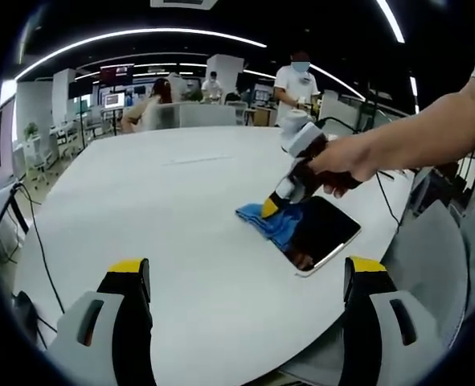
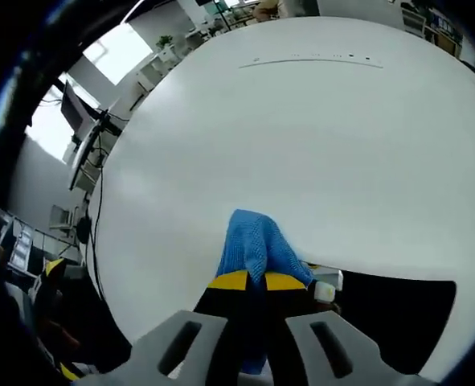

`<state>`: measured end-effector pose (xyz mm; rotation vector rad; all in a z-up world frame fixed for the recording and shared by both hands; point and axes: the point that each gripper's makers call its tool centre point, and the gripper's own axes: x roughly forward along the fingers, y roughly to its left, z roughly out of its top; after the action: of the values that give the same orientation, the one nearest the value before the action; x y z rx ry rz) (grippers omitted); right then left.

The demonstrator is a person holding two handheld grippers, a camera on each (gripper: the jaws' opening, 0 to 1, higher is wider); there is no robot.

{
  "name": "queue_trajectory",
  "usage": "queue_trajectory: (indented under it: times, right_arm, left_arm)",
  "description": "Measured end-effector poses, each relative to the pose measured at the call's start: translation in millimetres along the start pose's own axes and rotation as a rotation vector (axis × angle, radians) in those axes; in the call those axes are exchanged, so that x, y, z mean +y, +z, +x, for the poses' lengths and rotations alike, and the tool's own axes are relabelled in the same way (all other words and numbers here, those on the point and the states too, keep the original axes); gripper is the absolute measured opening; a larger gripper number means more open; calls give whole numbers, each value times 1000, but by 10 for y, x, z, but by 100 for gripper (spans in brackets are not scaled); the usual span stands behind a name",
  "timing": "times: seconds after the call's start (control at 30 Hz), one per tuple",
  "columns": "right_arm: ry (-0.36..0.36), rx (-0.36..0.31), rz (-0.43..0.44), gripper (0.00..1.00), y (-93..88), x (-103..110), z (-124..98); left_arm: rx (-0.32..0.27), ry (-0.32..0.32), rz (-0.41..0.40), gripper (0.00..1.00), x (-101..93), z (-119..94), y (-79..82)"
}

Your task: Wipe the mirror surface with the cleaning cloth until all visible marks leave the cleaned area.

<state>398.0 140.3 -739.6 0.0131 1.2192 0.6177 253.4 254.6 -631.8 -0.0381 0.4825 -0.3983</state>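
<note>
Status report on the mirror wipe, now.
Right gripper shut on blue cloth, pressing it at the mirror edge. Left gripper open, held back over the white table. Nothing in the way.

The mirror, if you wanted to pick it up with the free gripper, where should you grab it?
Probably by the bare long edge of the mirror nearest the left gripper, coming in low from that side. It lies flat and thin on the white table, so only a rim offers a pinch. The far end is covered by the blue cloth that the right gripper holds.
</note>
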Motion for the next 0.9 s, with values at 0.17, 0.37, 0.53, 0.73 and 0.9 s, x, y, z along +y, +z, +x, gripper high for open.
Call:
queue_trajectory:
  times: [0.17,0.37,0.53,0.73,0.9]
  right_arm:
    - [16,-4,24,0,21,-25,28]
    - [7,-11,7,0,9,-20,30]
    - [7,-4,-3,0,-60,-6,-11]
    - [14,2,1,0,-141,15,-44]
    - [22,4,2,0,-201,37,-55]
  left_arm:
    - [-1,6,-7,99,23,-9,-8]
    - [6,14,-4,99,27,-13,-14]
    - [-2,9,3,99,5,-21,29]
    - [-3,5,10,99,-12,-39,44]
    - [-5,0,15,99,-37,-47,65]
